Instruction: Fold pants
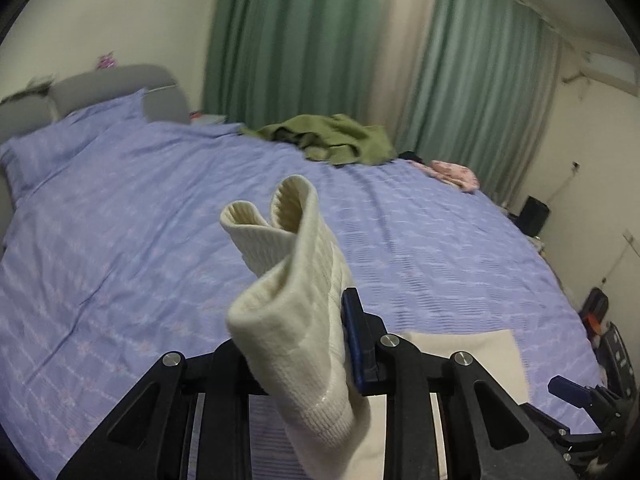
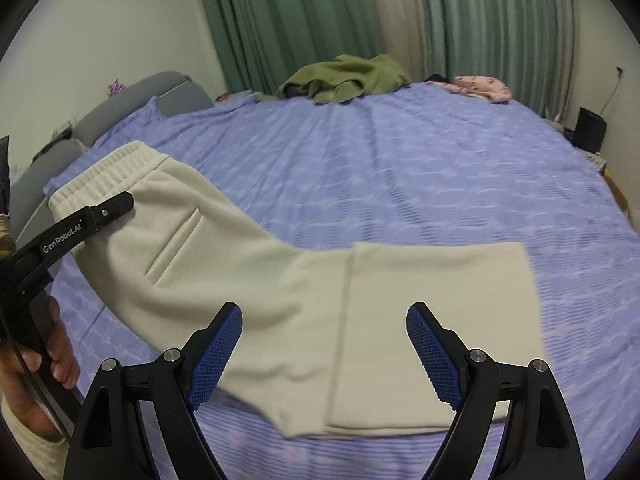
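Cream pants [image 2: 224, 264] lie across the purple bed [image 2: 400, 180], their leg end folded flat [image 2: 432, 320] at the near right. In the left wrist view my left gripper [image 1: 320, 344] is shut on the ribbed waistband [image 1: 292, 280], which bunches up between the pads and stands lifted off the sheet. The right wrist view shows that same left gripper [image 2: 116, 206] at the waistband [image 2: 104, 172], with a hand on its handle. My right gripper [image 2: 324, 344] hovers open above the middle of the pants, nothing between its blue pads [image 2: 216, 356].
A crumpled green garment [image 2: 348, 76] and a pink one [image 2: 480, 86] lie at the bed's far edge before green curtains [image 2: 280, 20]. A grey headboard [image 2: 160, 92] is at the left. A black bin [image 2: 591, 128] stands by the right wall.
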